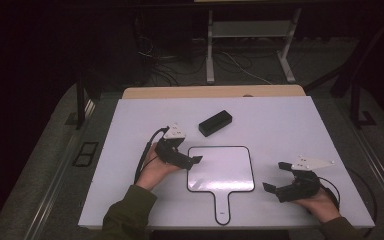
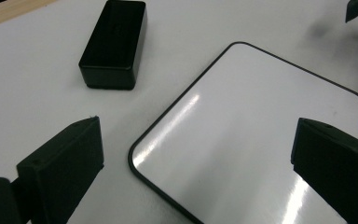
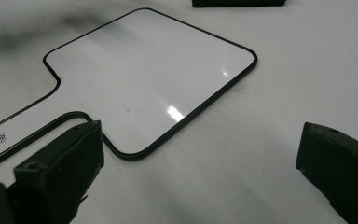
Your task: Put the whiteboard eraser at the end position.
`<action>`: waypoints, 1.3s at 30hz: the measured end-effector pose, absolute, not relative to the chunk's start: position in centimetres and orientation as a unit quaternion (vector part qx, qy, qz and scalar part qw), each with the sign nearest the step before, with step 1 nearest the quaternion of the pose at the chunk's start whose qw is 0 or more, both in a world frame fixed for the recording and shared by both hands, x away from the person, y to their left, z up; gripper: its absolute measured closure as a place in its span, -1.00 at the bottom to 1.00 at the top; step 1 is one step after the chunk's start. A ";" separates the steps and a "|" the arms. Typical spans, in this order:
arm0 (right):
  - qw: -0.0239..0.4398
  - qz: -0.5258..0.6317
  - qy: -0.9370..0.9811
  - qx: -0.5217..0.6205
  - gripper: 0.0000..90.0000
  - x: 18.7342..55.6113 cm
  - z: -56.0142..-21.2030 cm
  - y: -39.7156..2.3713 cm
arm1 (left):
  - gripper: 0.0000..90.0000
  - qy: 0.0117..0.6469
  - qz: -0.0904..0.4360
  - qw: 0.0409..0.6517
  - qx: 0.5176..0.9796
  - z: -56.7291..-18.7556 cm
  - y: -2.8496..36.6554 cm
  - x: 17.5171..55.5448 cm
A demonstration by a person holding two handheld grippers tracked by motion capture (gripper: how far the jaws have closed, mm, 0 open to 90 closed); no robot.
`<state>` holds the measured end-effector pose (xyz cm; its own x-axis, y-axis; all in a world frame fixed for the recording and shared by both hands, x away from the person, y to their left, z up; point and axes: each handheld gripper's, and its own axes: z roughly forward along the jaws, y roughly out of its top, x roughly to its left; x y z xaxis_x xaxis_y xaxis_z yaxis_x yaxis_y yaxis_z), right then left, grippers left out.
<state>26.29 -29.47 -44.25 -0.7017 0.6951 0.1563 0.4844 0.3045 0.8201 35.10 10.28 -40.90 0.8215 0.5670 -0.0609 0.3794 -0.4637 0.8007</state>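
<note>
A white paddle-shaped board (image 1: 221, 167) with a thin black rim lies flat on the table, its handle pointing toward the near edge. A black rectangular block (image 1: 215, 122) rests just beyond its far left corner. My left gripper (image 1: 185, 152) hovers at the board's left edge, open, with nothing between its jaws. In the left gripper view the gripper (image 2: 196, 140) straddles the near corner of the board (image 2: 261, 121), with the block (image 2: 114, 44) farther off. My right gripper (image 1: 275, 176) stands open to the right of the board. In the right gripper view the gripper (image 3: 200, 135) is low over bare table beside the board (image 3: 144, 65).
The white tabletop (image 1: 290, 125) has bare room on the right and along the back. A wooden strip (image 1: 215, 91) borders its far edge. Beyond it are a dark floor, loose cables and the white legs of a stand (image 1: 210, 50).
</note>
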 end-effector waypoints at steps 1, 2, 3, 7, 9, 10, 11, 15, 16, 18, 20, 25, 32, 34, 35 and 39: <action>0.115 0.460 0.799 0.369 -1.00 26.3 -44.2 -29.5 | -1.00 0.278 0.109 0.436 0.849 -40.9 10.4 34.9; 0.115 0.460 0.800 0.369 -1.00 26.3 -44.3 -29.5 | -1.00 0.278 0.111 0.434 0.850 -40.9 10.6 34.6; 0.115 0.460 0.799 0.369 -1.00 26.3 -44.2 -29.5 | -1.00 0.277 0.112 0.435 0.849 -41.0 10.7 34.4; 0.115 0.460 0.799 0.369 -1.00 26.3 -44.2 -29.5 | -1.00 0.277 0.115 0.444 0.845 -41.0 11.2 33.6; 0.116 0.459 0.799 0.370 -1.00 26.3 -44.2 -29.5 | -1.00 0.279 0.116 0.446 0.842 -41.1 11.5 33.2; 0.116 0.460 0.799 0.370 -1.00 26.3 -44.3 -29.5 | -1.00 0.279 0.116 0.447 0.842 -41.2 11.6 33.1; 0.116 0.459 0.799 0.370 -1.00 26.3 -44.2 -29.5 | -1.00 0.280 0.116 0.448 0.841 -41.3 11.8 32.9; 0.117 0.459 0.799 0.370 -1.00 26.3 -44.3 -29.6 | -1.00 0.279 0.113 0.451 0.840 -41.6 12.5 32.2; 0.117 0.459 0.799 0.370 -1.00 26.3 -44.3 -29.6 | -1.00 0.279 0.115 0.449 0.841 -41.7 12.7 32.0; 0.117 0.459 0.799 0.370 -1.00 26.3 -44.3 -29.6 | -1.00 0.281 0.112 0.454 0.838 -41.9 13.0 31.7; 0.117 0.459 0.799 0.370 -1.00 26.3 -44.3 -29.5 | -1.00 0.282 0.113 0.458 0.836 -42.0 13.4 31.3; 0.117 0.459 0.799 0.371 -1.00 26.3 -44.3 -29.5 | -1.00 0.286 0.116 0.465 0.830 -42.4 14.4 30.3; 0.118 0.457 0.799 0.371 -1.00 26.3 -44.3 -29.5 | -1.00 0.291 0.113 0.469 0.826 -43.0 15.5 29.4; 0.120 0.458 0.799 0.371 -1.00 26.3 -44.3 -29.6 | -1.00 0.293 0.110 0.468 0.827 -43.3 15.8 29.1; 0.120 0.458 0.799 0.371 -1.00 26.3 -44.3 -29.6 | -1.00 0.292 0.109 0.466 0.828 -43.4 15.9 28.9; 0.119 0.457 0.800 0.371 -1.00 26.3 -44.3 -29.5 | -1.00 0.294 0.102 0.466 0.829 -44.0 16.5 28.4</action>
<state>26.32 -29.54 -44.28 -0.6962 0.7024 0.1480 0.4845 0.3076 0.8189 28.44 16.46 -43.97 0.8067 0.5818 -0.1042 0.3915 -0.3939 0.8316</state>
